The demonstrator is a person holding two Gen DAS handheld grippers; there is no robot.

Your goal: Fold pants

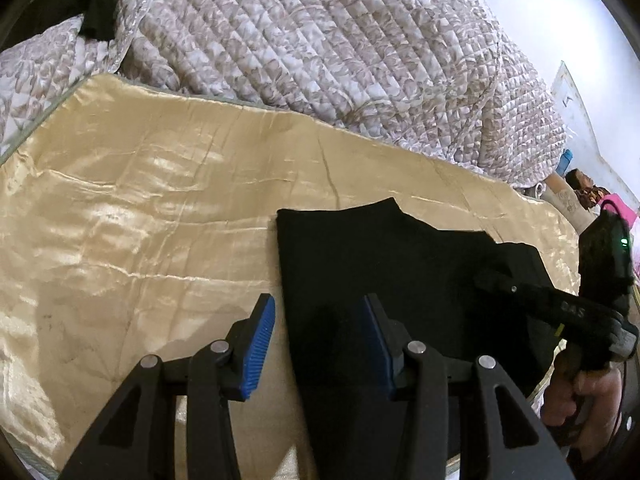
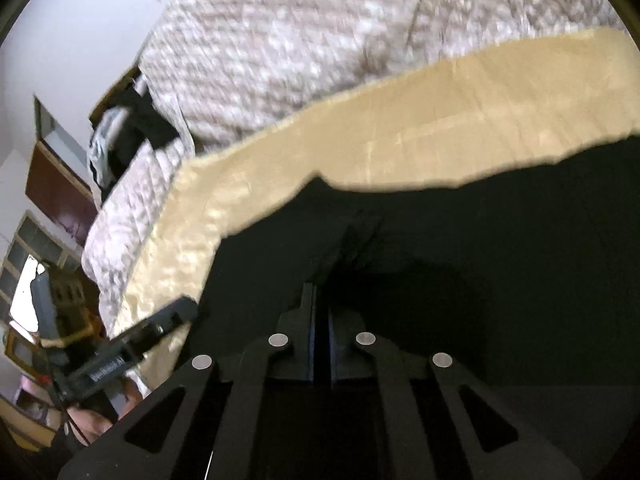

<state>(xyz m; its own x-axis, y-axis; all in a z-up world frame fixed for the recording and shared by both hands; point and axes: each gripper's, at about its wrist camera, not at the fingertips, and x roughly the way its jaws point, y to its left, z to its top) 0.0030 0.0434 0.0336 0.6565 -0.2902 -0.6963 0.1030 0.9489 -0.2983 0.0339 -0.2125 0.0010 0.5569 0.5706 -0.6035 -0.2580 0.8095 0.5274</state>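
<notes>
Black pants (image 1: 400, 264) lie flat on a gold satin sheet (image 1: 140, 208). My left gripper (image 1: 318, 328) is open low over them. The pants' left edge runs between its blue pads (image 1: 262, 340): one finger is over the sheet, the other over the black cloth. Nothing is pinched there. The right gripper (image 1: 486, 276) reaches in from the right with its tip down on the pants. In the right wrist view the right gripper (image 2: 320, 304) is shut, its fingers pressed together on the pants (image 2: 460, 240). The cloth puckers just ahead of the tips. The left gripper (image 2: 186, 308) shows at lower left.
A quilted patterned blanket (image 1: 340, 48) is heaped along the far side of the sheet. A dark garment (image 1: 100, 8) lies on it at far left. A hand (image 1: 580, 396) holds the right gripper's handle. A person (image 1: 580, 184) lies beyond the sheet's right end.
</notes>
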